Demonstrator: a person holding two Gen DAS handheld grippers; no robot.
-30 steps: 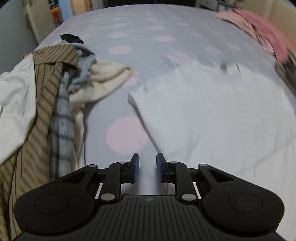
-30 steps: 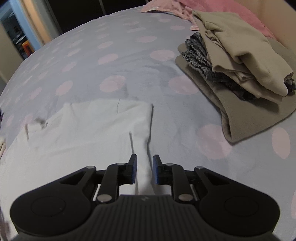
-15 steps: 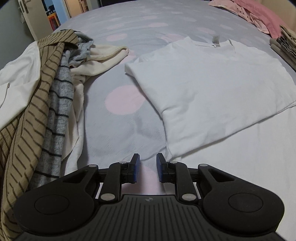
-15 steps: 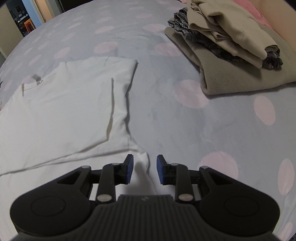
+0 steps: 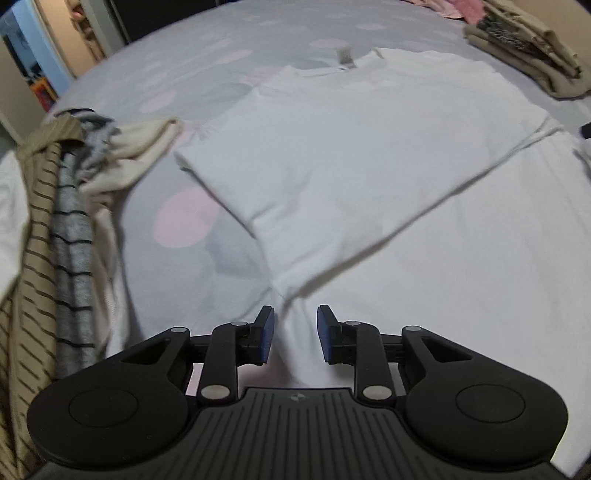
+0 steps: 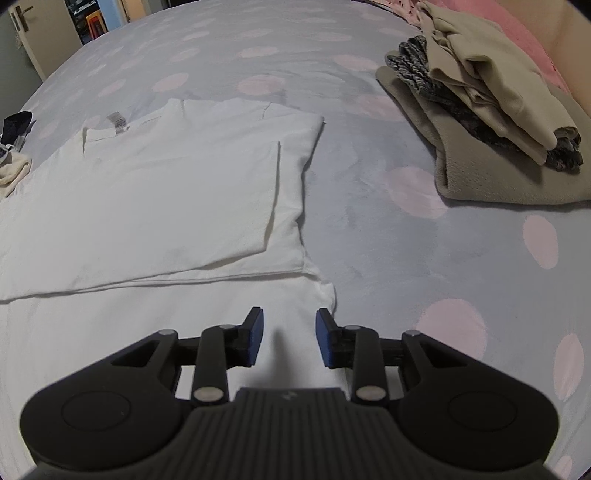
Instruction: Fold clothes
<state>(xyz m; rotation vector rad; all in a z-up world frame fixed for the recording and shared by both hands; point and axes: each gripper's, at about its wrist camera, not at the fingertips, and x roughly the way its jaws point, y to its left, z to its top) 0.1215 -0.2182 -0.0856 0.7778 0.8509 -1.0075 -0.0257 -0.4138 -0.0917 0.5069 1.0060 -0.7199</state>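
Note:
A white T-shirt lies flat on the grey, pink-dotted bed cover, collar and neck label at the far end. Its upper half forms a doubled layer over the lower body. My left gripper hovers over the shirt's left edge just below that layer's corner. Its jaws are opening, and the blue pads stand apart with a ridge of white cloth between them, not pressed. My right gripper is over the T-shirt at its right edge, open above the fabric.
A heap of unfolded clothes, striped brown, grey and cream, lies along the left. A folded stack of beige and grey garments sits at the far right, with pink cloth behind it. A doorway shows beyond the bed.
Both grippers have drawn back from the collar end toward the shirt's near part, rolling as they went. Both pairs of pads stand wider apart than a second ago.

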